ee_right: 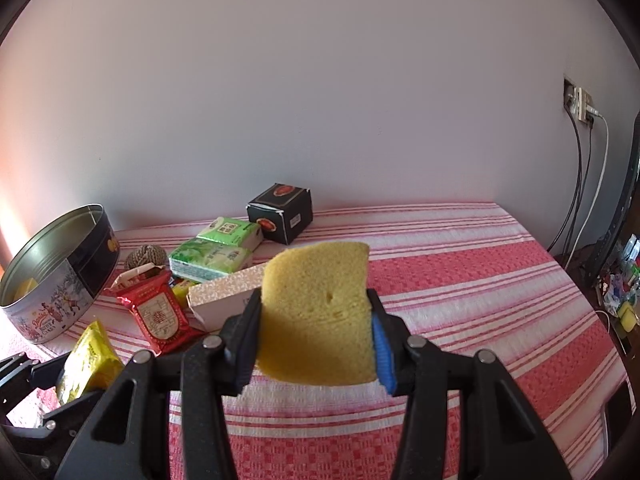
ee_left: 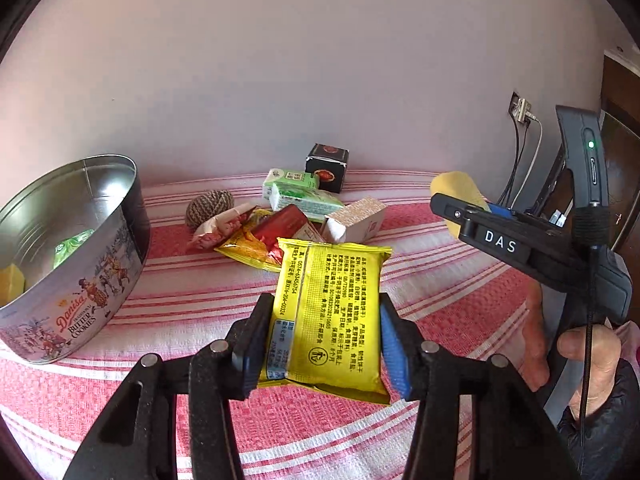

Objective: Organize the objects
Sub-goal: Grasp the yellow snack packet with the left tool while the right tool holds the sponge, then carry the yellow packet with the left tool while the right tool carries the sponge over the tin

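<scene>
My left gripper [ee_left: 326, 340] is shut on a yellow snack packet [ee_left: 328, 312] and holds it above the red striped cloth; the packet also shows in the right wrist view [ee_right: 90, 360]. My right gripper [ee_right: 316, 332] is shut on a yellow sponge [ee_right: 316, 312], also seen at the right of the left wrist view [ee_left: 456, 196]. A round Danisa cookie tin [ee_left: 68, 264] stands open at the left with a yellow piece and a green pack inside; it also shows in the right wrist view [ee_right: 56, 276].
A pile lies mid-table: twine ball [ee_left: 210, 208], green tissue packs [ee_left: 300, 192], black box [ee_left: 327, 166], pink patterned box [ee_left: 356, 220], red packet [ee_left: 286, 228]. The table [ee_right: 480, 280] ends at the right, with cables [ee_right: 580, 180] on the wall.
</scene>
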`<move>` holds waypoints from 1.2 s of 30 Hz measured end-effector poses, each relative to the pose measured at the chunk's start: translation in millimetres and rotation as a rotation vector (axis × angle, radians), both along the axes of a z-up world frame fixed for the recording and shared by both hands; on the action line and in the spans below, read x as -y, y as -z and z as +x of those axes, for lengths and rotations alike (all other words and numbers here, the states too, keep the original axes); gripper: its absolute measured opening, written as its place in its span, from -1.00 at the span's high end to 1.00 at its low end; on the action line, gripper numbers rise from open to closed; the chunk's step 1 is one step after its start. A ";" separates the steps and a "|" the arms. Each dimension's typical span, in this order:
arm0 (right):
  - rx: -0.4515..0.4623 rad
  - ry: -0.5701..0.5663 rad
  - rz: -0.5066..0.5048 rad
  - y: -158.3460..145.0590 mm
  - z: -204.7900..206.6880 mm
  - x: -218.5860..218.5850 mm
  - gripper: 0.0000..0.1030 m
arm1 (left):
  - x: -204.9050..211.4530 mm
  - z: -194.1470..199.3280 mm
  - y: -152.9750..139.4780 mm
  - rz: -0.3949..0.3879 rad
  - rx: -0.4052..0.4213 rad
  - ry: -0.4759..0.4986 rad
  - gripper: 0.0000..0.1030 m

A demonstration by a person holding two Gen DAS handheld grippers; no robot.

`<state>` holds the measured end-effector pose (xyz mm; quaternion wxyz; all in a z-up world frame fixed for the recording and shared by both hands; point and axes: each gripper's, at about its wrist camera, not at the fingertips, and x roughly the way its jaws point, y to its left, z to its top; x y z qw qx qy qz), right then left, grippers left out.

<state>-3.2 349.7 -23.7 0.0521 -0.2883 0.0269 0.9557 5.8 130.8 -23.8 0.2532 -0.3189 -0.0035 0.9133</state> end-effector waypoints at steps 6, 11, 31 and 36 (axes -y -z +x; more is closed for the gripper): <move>-0.039 0.003 -0.010 0.3 3.5 0.5 0.06 | 21.6 10.9 -12.6 -0.046 -0.104 -0.062 -0.02; -0.075 0.038 -0.004 1.4 10.6 3.0 0.06 | 40.7 -0.3 -17.0 -0.066 -0.144 -0.092 -0.02; -0.119 0.058 0.034 -1.4 8.7 100.9 0.06 | 152.0 -50.3 -30.9 -0.070 -0.163 -0.297 -0.02; -0.126 0.002 0.021 -3.9 -5.1 145.3 0.06 | 176.6 -53.8 -36.1 -0.077 -0.179 -0.354 -0.02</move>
